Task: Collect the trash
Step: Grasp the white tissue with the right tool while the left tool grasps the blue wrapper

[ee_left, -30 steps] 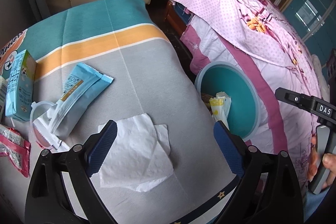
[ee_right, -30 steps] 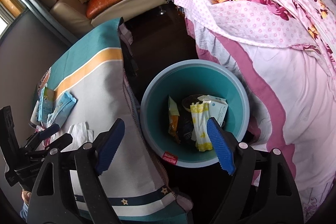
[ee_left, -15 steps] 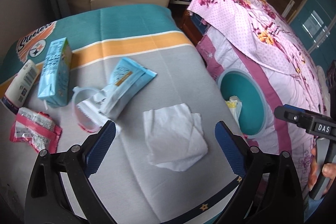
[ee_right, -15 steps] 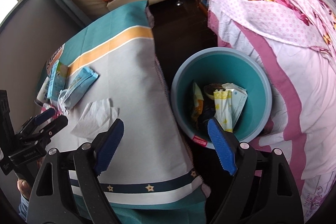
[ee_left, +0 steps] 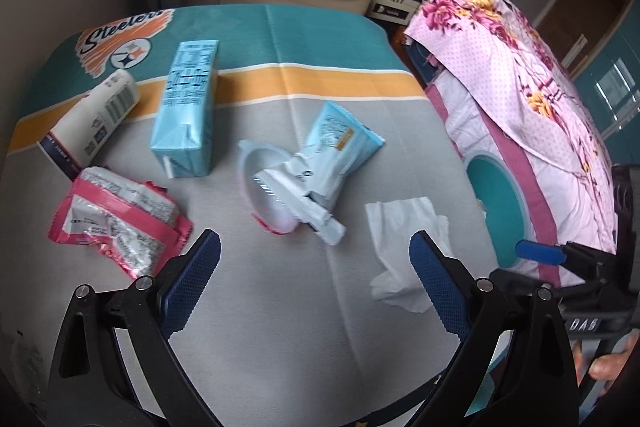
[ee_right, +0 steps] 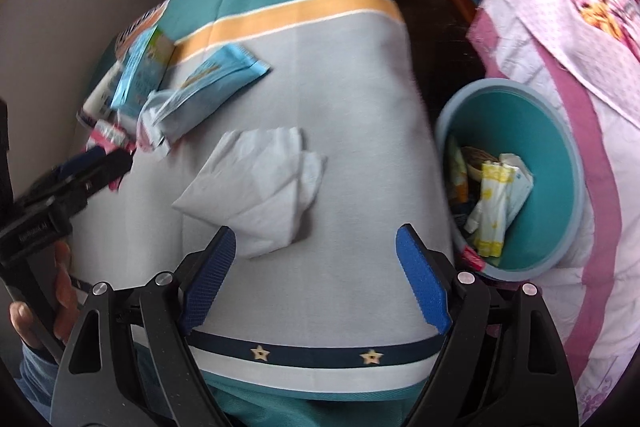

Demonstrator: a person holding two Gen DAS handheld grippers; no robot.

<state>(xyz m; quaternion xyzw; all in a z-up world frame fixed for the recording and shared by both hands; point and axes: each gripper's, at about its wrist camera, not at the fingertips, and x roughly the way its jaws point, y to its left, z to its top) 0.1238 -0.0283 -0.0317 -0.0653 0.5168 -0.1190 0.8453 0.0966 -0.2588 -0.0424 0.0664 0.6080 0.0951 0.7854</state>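
Hovering above the cloth-covered table (ee_right: 352,131), the right gripper (ee_right: 316,275) points steeply down with its jaws wide apart and nothing between them; a crumpled white tissue (ee_right: 256,187) lies just ahead of its left fingertip, probably the next piece it will take. To its right, off the table edge and lower down, stands the teal trash bin (ee_right: 560,163), already holding several wrappers, set close so that each piece needs only a short carry.

The left gripper (ee_left: 316,283) also hangs spread and empty. Ahead of it lies a light blue snack wrapper (ee_left: 332,155) draped over a small white cup (ee_left: 264,195); ahead and to its left are a pink foil wrapper (ee_left: 116,215), a blue drink carton (ee_left: 188,107) on its side and a white paper cup (ee_left: 96,115). The tissue (ee_left: 404,227) sits by its right finger. Trash is shared out between the two grippers by side.
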